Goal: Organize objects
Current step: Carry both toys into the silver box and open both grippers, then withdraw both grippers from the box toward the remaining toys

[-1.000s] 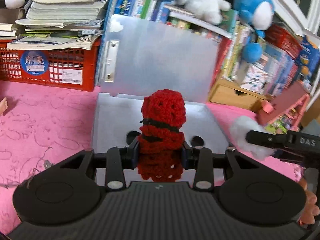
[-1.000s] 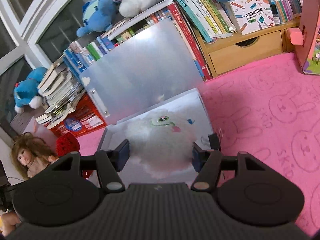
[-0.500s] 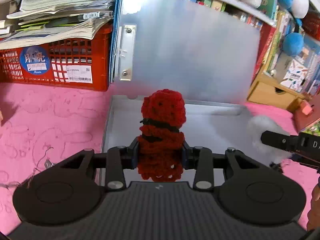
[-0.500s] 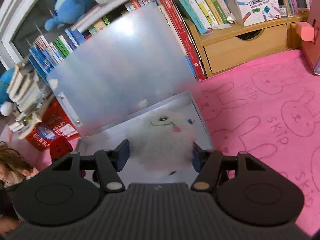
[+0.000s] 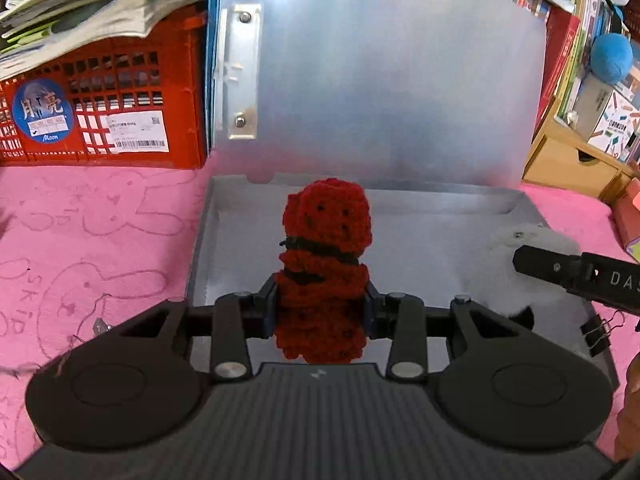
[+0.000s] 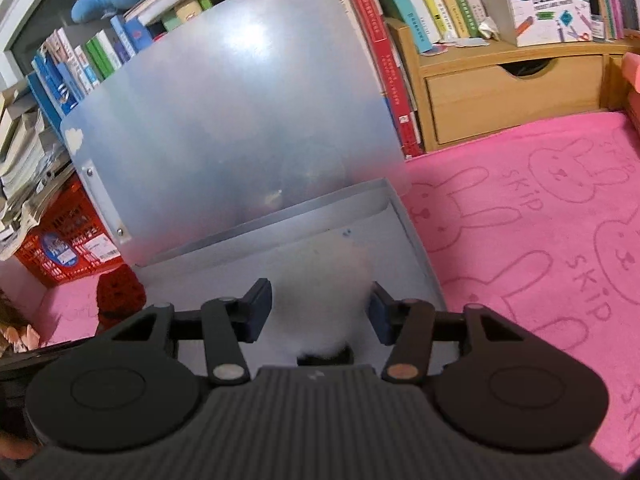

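Crochet doll, red with black banding, stands upright between the pads of my left gripper, which is clamped on its lower body. It hangs over the near part of the open grey box, above the floor of the box and not resting on it.

White fluffy toy sits between the fingers of my right gripper, whose jaws are closing around it; whether the pads press it I cannot tell, the fur being blurred. This toy is also over the box, toward its right wall, and appears at the right edge of the left view.

Beyond both, the box lid stands raised. The box lies on a pink mat. Farther back: a red crate at left, books and a wooden drawer at right.
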